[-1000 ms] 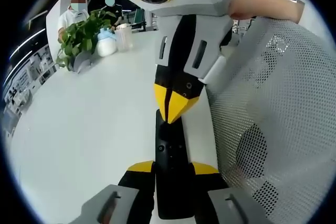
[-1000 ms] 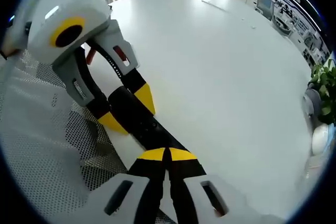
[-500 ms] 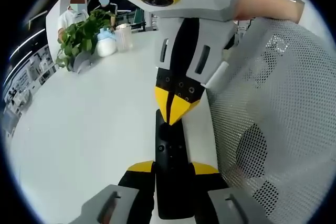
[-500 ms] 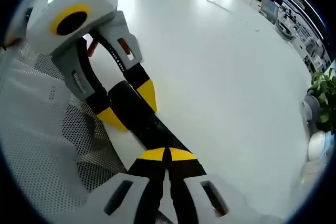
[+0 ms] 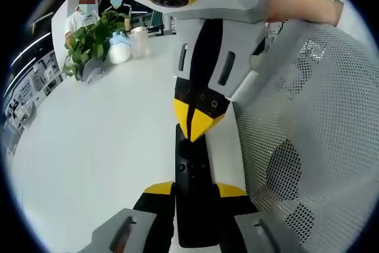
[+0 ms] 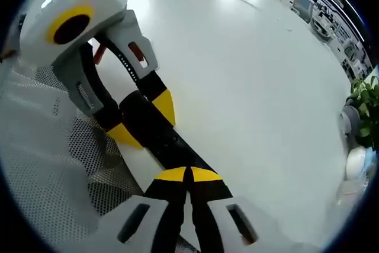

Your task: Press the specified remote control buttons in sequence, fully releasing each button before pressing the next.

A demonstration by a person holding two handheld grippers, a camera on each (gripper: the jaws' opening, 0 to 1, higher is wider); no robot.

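Note:
A slim black remote control lies lengthwise along the white table's edge. My left gripper is shut on its near end, one yellow-tipped jaw on each long side. From the top of the left gripper view my right gripper comes down shut, and its joined yellow tips meet the remote's far end. In the right gripper view the shut right gripper sits on the remote. Beyond it the left gripper clamps the remote's other end. I cannot tell whether a button is pushed in.
The white table spreads wide to the left. A white mesh chair back stands tight against the remote's right side. At the far end are a potted plant, a clear jug and a seated person.
Almost nothing: the right gripper's body shifts slightly in the left gripper view, while its shut tips stay at the remote's far end. The left gripper keeps its hold.

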